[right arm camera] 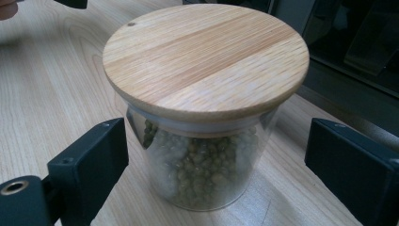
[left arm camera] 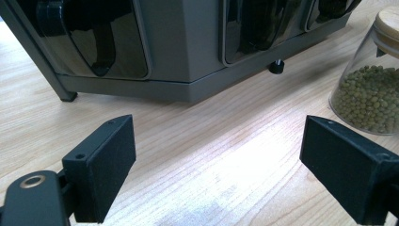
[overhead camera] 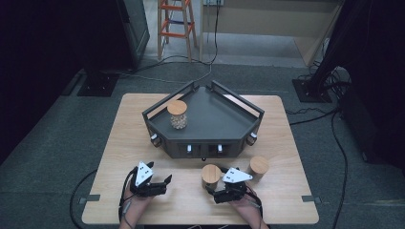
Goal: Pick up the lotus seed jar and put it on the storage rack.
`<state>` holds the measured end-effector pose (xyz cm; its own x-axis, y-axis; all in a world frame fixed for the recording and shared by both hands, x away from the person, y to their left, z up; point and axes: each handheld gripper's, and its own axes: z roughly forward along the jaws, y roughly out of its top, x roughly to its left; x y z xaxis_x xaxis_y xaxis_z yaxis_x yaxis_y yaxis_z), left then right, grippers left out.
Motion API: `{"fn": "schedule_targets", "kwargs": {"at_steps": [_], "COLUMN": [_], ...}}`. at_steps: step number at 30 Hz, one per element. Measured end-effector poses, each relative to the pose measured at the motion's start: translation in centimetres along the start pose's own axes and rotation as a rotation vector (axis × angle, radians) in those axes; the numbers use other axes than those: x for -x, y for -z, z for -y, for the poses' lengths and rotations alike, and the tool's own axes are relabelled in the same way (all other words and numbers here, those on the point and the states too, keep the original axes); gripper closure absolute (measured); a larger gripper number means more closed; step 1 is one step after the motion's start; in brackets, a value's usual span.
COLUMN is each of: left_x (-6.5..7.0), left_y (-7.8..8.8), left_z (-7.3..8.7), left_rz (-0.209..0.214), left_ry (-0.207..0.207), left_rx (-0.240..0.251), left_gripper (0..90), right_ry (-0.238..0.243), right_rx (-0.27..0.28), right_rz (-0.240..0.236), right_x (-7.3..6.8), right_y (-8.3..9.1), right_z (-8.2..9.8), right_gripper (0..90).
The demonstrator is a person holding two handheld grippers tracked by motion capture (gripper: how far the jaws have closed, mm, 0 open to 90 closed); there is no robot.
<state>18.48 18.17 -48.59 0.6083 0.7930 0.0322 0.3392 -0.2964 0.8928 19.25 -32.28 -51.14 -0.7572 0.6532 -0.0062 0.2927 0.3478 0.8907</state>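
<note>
between wide jaws, bean jar (right arm camera: 202,141)

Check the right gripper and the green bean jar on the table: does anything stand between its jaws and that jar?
Nothing visible does. The right gripper is open, one jaw on either side of the green bean jar, with bare table in the gaps. The jaws do not touch the glass yet.

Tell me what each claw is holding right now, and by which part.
Nothing is held. The right claw stands open around the glass body of the green-bean jar, its jaws apart from the glass. The left claw is open over bare table.
</note>
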Motion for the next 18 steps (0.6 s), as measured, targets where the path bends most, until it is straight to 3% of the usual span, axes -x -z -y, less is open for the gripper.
{"fn": "schedule_targets", "kwargs": {"at_steps": [18], "left_x": [0.0], "left_y": [-0.2], "left_z": [1.2], "left_rz": [-0.003], "left_ry": [0.017], "left_rx": [0.0], "left_gripper": [10.9], "right_ry": [0.0], "right_rx": [-0.006], "right_rz": [0.004], "right_x": [-0.1], "right_y": [-0.1], "right_z": [-0.1], "right_gripper": [6.5]}}
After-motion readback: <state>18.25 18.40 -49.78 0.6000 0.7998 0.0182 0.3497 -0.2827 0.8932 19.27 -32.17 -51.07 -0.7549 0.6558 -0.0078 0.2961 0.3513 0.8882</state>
